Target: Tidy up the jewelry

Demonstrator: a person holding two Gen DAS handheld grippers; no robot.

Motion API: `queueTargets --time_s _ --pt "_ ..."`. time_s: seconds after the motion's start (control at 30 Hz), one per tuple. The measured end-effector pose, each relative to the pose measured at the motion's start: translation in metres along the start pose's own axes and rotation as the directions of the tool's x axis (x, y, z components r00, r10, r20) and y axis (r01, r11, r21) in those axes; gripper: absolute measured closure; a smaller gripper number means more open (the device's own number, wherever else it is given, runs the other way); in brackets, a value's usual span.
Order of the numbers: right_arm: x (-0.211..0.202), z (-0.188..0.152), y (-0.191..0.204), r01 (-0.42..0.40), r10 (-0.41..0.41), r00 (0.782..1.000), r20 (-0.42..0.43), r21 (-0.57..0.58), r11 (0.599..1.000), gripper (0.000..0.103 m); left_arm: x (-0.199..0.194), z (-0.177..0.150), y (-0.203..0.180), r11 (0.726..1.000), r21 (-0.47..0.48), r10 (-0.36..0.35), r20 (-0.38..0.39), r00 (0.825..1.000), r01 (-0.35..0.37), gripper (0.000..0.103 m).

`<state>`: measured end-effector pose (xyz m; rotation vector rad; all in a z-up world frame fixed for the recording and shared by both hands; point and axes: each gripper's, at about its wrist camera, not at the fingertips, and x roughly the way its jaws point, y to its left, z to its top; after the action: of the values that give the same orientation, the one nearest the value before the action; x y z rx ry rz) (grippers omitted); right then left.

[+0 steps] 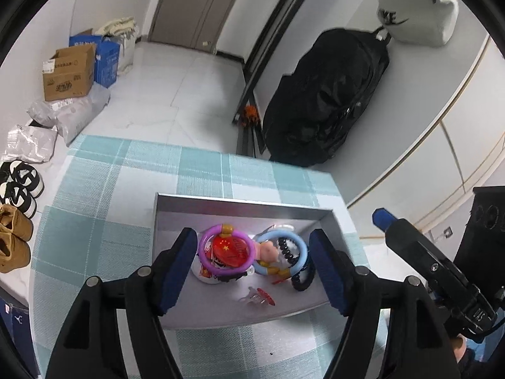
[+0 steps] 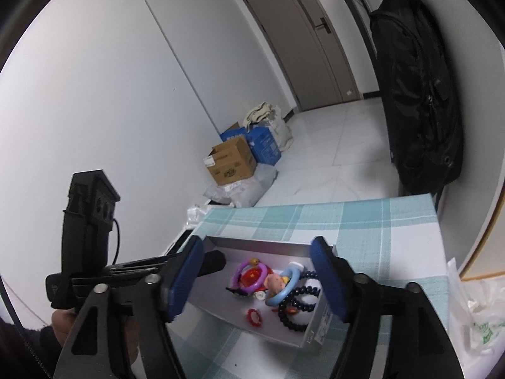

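A grey open box [image 1: 240, 203] sits on the teal checked tablecloth [image 1: 104, 208]. In it lie a purple ring [image 1: 225, 252] over a red flag badge, a light blue ring [image 1: 281, 252], a black bead bracelet [image 1: 303, 279] and a small red clip [image 1: 258, 297]. My left gripper [image 1: 252, 268] is open and empty, just above the box. The box [image 2: 318, 325], purple ring [image 2: 249, 276], blue ring [image 2: 285, 287] and beads [image 2: 296, 309] also show in the right wrist view. My right gripper [image 2: 255, 278] is open and empty above the box; it appears in the left wrist view [image 1: 388, 221].
The table's far edge [image 1: 202, 150] drops to a white tiled floor. Cardboard boxes [image 1: 69, 72], bags and shoes [image 1: 15, 208] line the left wall. A black bag [image 1: 328, 94] hangs at the right. A plastic bag [image 2: 473, 315] lies right of the table.
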<state>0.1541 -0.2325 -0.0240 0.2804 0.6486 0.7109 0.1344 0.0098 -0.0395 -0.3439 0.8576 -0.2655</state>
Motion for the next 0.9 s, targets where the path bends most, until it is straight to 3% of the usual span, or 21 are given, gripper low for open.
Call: queueTargets --time_s 0.17,0.5,0.7,0.9 --pt "-0.007 0.0 0.002 0.01 -0.01 0.999 0.037 -0.012 1.0 0.023 -0.016 -0.004 -0.009 0.997 0.042 0.056 0.083 0.995 -0.059 0.033" --pt "-0.022 -0.009 0.013 0.066 -0.058 0.994 0.095 -0.08 0.995 0.013 -0.04 -0.012 -0.015 0.981 0.057 0.17 0.197 0.966 -0.184 0.032" --pt "-0.037 -0.016 0.022 0.077 -0.059 0.987 0.149 -0.119 0.99 0.008 -0.057 -0.021 -0.02 0.974 0.067 0.193 0.249 0.949 -0.215 0.024" --pt "-0.051 -0.027 0.035 0.101 -0.07 0.982 0.175 -0.176 0.979 0.004 -0.067 -0.031 -0.033 0.967 0.089 0.207 0.275 0.939 -0.239 0.023"
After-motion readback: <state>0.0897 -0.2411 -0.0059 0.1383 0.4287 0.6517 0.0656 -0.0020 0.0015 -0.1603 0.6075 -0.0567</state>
